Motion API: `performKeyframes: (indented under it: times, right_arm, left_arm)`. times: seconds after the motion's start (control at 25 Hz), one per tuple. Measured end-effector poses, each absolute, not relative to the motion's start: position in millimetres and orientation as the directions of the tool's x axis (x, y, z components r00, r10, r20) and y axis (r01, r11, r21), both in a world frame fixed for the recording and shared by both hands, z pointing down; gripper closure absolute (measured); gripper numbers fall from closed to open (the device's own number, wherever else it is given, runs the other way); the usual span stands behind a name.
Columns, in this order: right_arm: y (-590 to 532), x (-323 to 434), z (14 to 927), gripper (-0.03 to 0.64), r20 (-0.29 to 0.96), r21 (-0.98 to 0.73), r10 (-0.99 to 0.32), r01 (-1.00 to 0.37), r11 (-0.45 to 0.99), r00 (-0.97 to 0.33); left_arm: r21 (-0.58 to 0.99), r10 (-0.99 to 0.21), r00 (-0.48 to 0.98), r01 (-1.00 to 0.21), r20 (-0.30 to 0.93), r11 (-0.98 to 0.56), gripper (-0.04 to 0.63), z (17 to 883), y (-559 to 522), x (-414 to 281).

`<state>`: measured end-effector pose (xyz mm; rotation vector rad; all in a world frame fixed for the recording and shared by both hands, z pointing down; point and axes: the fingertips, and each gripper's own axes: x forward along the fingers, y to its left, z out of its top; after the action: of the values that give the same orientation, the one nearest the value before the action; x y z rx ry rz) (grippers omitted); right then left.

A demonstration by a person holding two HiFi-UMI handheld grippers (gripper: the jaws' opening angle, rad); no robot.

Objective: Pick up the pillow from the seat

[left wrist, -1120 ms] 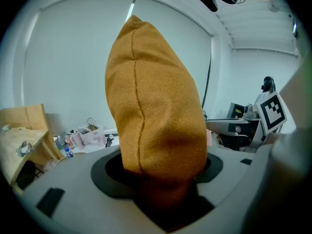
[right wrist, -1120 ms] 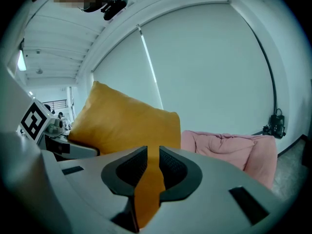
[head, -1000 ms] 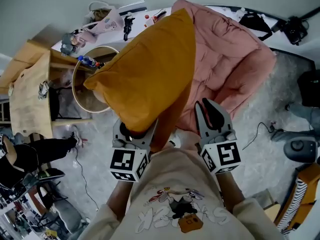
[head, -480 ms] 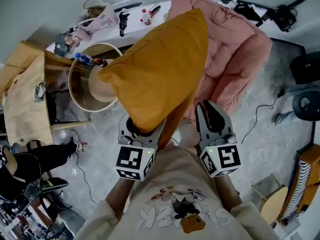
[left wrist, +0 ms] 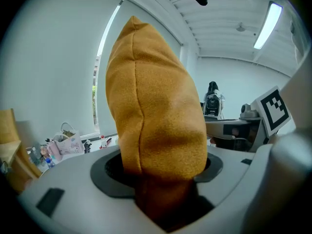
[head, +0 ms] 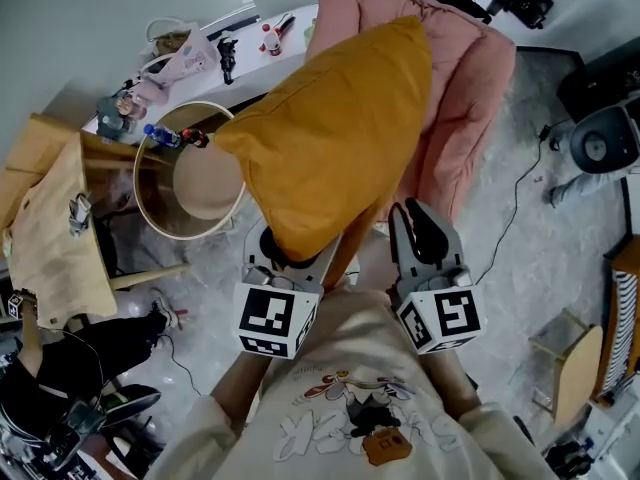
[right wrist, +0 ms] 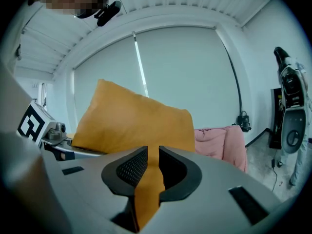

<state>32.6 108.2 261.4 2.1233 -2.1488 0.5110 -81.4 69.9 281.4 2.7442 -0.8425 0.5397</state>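
Note:
A mustard-yellow pillow (head: 330, 128) hangs in the air in front of me, lifted off the pink padded seat (head: 465, 78) behind it. My left gripper (head: 285, 258) is shut on the pillow's thick lower corner, which fills the gap between its jaws in the left gripper view, pillow (left wrist: 156, 106), gripper (left wrist: 158, 179). My right gripper (head: 418, 220) is shut on a thin flap of the pillow's edge; in the right gripper view the pillow (right wrist: 131, 121) rises to the left of that gripper (right wrist: 148, 174).
A round wooden tub (head: 190, 183) stands left of the pillow. Behind it is a white desk (head: 245, 28) with a bag and bottles. A wooden table with a beige cloth (head: 50, 218) sits at far left. A person's dark trouser leg (head: 90, 338) lies at lower left; a round grey device (head: 600, 143) at right.
Both grippers have swung sideways with the pillow still held between them. The pink seat and the round tub have slid across the head view. Neither grip has changed.

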Motion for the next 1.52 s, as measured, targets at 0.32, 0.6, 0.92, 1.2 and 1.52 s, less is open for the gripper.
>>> performKeyframes:
  times: [0.32, 0.6, 0.92, 1.2, 1.52]
  right_arm:
    - [150.9, 13.2, 261.8, 0.529, 0.273, -0.158, -0.961, -0.983, -0.090, 0.044]
    - [171.0, 4.0, 259.4, 0.529, 0.262, -0.149, -0.961, -0.980, -0.133, 0.091]
    - [173.2, 3.7, 249.1, 0.529, 0.252, -0.137, -0.966, -0.986, -0.096, 0.059]
    - [174.6, 16.3, 249.9, 0.529, 0.236, -0.153, -0.968, -0.981, -0.121, 0.083]
    - [177.7, 4.4, 243.7, 0.529, 0.231, -0.141, -0.971, -0.985, -0.103, 0.069]
  left_arm:
    - [0.069, -0.438, 0.808, -0.501, 0.394, -0.862, 0.291, 282.1, 103.4, -98.5]
    - [0.070, -0.400, 0.839, -0.454, 0.370, -0.888, 0.291, 277.2, 119.3, -100.2]
    - [0.085, -0.398, 0.840, -0.457, 0.369, -0.885, 0.290, 276.2, 125.3, -92.3]
    - [0.066, -0.405, 0.834, -0.459, 0.374, -0.886, 0.290, 275.0, 125.7, -89.2]
    - [0.081, -0.399, 0.842, -0.455, 0.364, -0.887, 0.288, 270.6, 126.2, -94.2]
